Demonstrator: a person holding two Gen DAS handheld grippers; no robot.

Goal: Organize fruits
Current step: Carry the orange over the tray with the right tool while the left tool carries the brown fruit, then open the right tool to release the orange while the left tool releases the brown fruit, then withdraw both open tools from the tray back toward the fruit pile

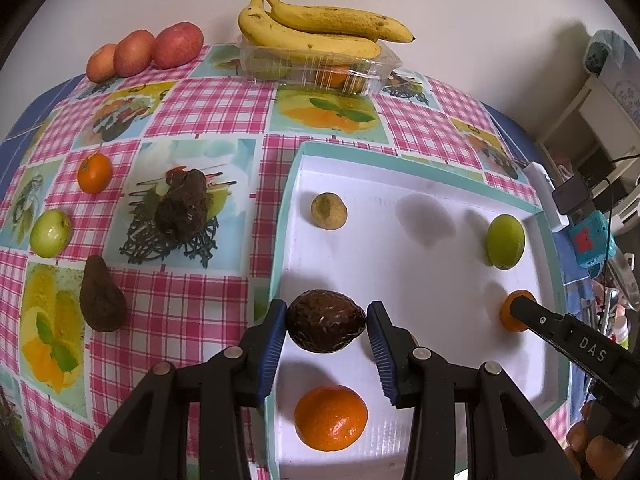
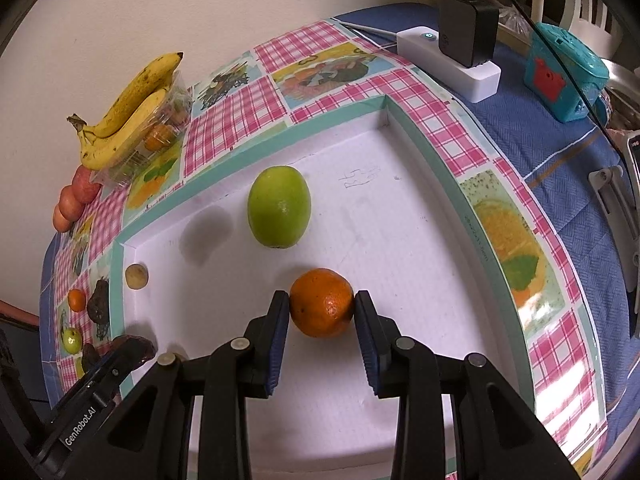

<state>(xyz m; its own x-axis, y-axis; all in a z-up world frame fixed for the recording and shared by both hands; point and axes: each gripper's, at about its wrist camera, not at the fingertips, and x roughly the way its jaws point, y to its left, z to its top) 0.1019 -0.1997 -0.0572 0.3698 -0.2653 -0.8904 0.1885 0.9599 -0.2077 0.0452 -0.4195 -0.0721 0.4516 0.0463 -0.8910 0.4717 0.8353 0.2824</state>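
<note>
Mid-task, placing step: both of my tongs are down inside the white tray [image 1: 536,380], each around a fruit.

My left tongs [image 1: 327,330] bracket the dark avocado [image 1: 326,326], pads on both sides of it. It looks to sit on the tray floor near the left wall, but I can't tell whether the pads squeeze it or only touch.

My right tongs [image 2: 322,314] close on an orange [image 2: 322,308], both pads touching its sides, orange low over the floor or resting on it.

Already in the tray: a green fruit [image 2: 279,206], a small brownish fruit [image 1: 329,211] and a second orange [image 1: 331,418].

Left on the tablecloth [image 1: 208,112]: another avocado [image 1: 102,300], a small orange [image 1: 94,173] and a green apple [image 1: 51,233].

Next, I'd guess: spread both jaws, lift straight up without nudging the fruit, then go for what remains on the cloth.
</note>
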